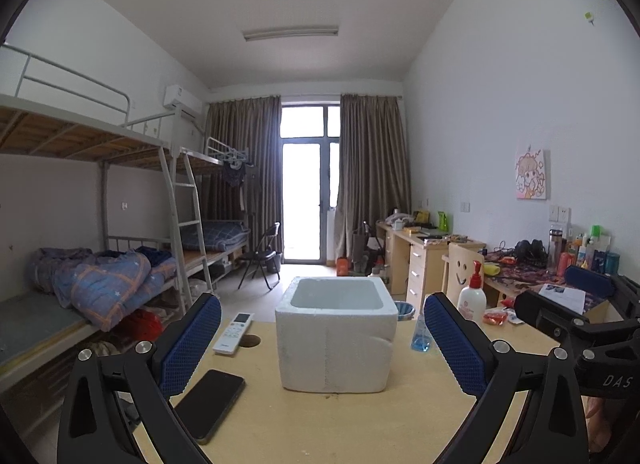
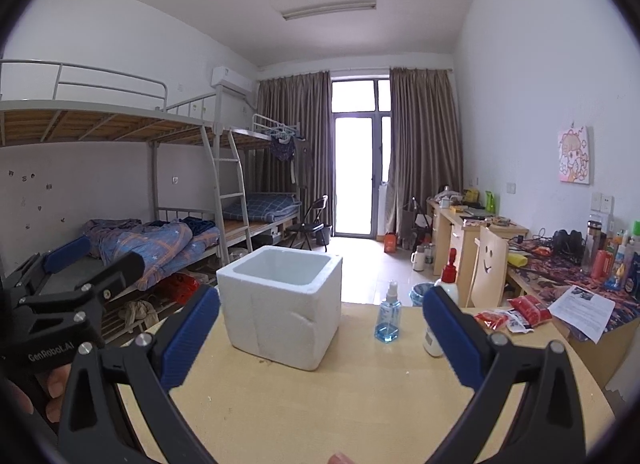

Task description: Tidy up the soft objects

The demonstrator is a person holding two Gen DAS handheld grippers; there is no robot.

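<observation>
A white foam box (image 1: 336,348) (image 2: 280,320) stands open-topped in the middle of the wooden table (image 2: 320,408); what I see of its inside is bare. My left gripper (image 1: 322,304) is open, its blue pads spread either side of the box and short of it. My right gripper (image 2: 322,296) is also open with nothing between its pads, the box ahead to its left. Each gripper shows in the other's view: the right one (image 1: 560,292) at the right edge, the left one (image 2: 96,260) at the left. Red soft packets (image 2: 528,306) (image 1: 496,318) lie at the table's far right.
A black phone (image 1: 210,404) and a white remote (image 1: 234,332) lie left of the box. A blue spray bottle (image 2: 388,322) and a white pump bottle (image 2: 448,276) stand to its right. A printed sheet (image 2: 582,312) and a cluttered desk are beyond; bunk beds line the left wall.
</observation>
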